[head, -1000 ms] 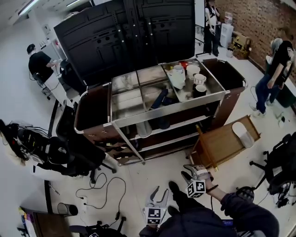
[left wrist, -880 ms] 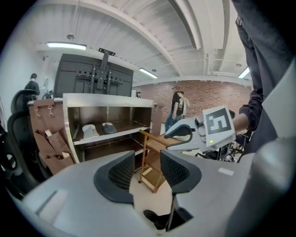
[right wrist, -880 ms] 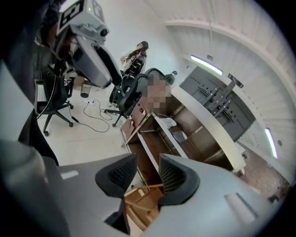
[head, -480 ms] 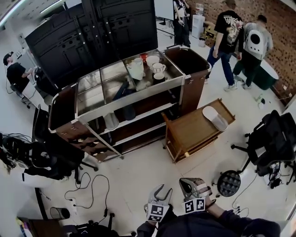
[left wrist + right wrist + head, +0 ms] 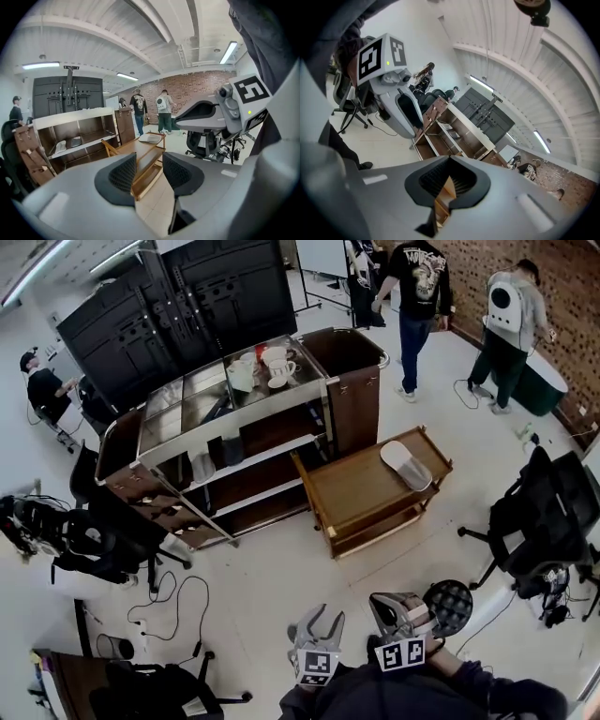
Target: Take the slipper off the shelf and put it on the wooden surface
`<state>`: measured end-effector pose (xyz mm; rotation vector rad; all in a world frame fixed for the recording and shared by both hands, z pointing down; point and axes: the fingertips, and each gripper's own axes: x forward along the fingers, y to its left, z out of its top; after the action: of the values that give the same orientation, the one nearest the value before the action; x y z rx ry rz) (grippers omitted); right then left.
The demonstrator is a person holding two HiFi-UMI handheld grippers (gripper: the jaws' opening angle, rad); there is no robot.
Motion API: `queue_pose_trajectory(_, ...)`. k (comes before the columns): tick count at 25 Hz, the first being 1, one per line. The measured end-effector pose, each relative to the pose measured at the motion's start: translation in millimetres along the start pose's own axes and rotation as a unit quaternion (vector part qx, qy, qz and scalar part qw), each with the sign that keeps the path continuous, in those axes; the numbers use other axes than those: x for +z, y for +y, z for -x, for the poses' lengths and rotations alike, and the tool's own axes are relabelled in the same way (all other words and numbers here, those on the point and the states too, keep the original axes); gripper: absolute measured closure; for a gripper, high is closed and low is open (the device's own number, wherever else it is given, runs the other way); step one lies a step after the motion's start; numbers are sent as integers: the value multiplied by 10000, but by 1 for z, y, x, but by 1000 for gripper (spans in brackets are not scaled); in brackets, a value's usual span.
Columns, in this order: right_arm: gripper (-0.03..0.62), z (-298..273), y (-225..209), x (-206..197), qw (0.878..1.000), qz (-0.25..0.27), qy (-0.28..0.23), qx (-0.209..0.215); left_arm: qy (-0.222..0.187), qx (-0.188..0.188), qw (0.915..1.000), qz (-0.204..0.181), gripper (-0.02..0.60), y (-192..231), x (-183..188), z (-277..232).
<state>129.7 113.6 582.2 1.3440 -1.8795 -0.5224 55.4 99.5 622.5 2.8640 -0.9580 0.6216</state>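
A pale grey slipper lies on the top of the wooden cart, at its right end; in the left gripper view the slipper shows far ahead between the jaws. The steel and wood shelf unit stands to the cart's left, with a pale item on its middle shelf. Both grippers hang low near my body, far from the cart. My left gripper is open and empty. My right gripper is shut with nothing held; its pads meet at the tips.
Two people stand at the back right, another sits at the far left. Black office chairs flank the floor. Cables lie on the pale floor at left. Cups stand on the shelf top.
The view has drawn back and swung, so shelf and cart look farther away. The right gripper's jaws went from open to shut. The slipper stays on the cart.
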Motion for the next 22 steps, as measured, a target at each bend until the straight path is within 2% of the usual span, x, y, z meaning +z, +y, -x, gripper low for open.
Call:
queue_pose_trajectory(4,594,32,-7,-40,9999,58,108,48,152,62,9998,126,390,-58,-1,0)
queue_pose_trajectory(9,594,59,-17,-51,9999,-56,-86,101,158,-50,9998,-130,390,-108,18,-4)
queue_pose_trajectory(13,594,72,-17,-43,9993,-63,-313,201,185,-55,9989,-429,390,-126,30,-1)
queue_pose_trajectory(22,594,91,1,-41,9985,-132,-405,331,236,3,9991,-344,390,-140,21,11)
